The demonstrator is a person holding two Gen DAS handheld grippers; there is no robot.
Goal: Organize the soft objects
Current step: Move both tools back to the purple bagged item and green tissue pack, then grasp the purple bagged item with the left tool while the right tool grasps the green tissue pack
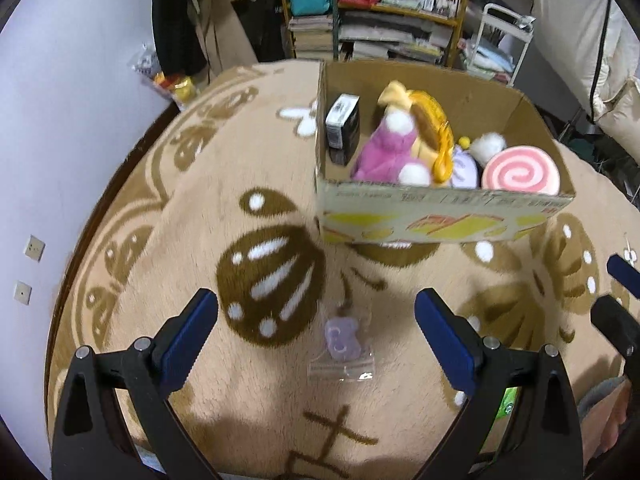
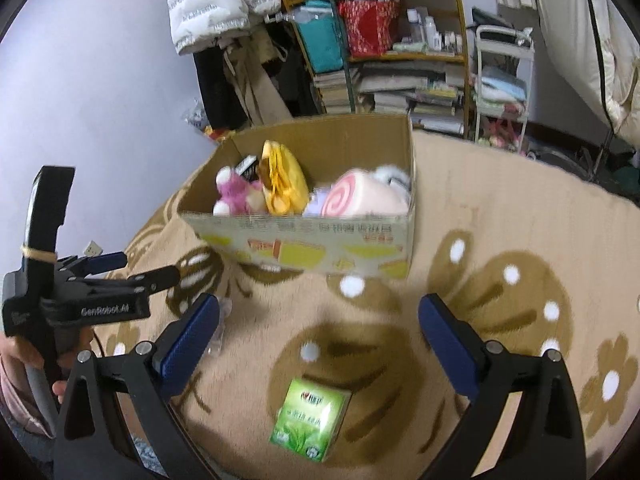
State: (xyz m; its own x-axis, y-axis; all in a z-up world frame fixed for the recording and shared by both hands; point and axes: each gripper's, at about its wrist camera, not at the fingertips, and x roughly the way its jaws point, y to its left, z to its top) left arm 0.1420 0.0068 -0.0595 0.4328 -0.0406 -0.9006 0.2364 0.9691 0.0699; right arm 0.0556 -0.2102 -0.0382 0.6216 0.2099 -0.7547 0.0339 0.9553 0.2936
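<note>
A cardboard box [image 1: 440,216] stands on the beige carpet and holds a pink plush [image 1: 384,152], a yellow plush [image 1: 432,128], a pink swirl-roll cushion [image 1: 520,176] and a black carton [image 1: 342,128]. It also shows in the right wrist view [image 2: 320,248]. My left gripper [image 1: 316,328] is open above a small lilac soft item in a clear bag [image 1: 342,346] on the carpet. My right gripper [image 2: 320,332] is open above a green tissue pack [image 2: 310,420]. The left gripper shows at the left of the right wrist view [image 2: 132,272].
A brown-patterned carpet [image 1: 240,184] covers the floor. A shelf with books and bags [image 2: 392,60], a white trolley [image 2: 500,92] and hanging clothes [image 2: 224,8] stand behind the box. A lilac wall [image 1: 60,120] is at left.
</note>
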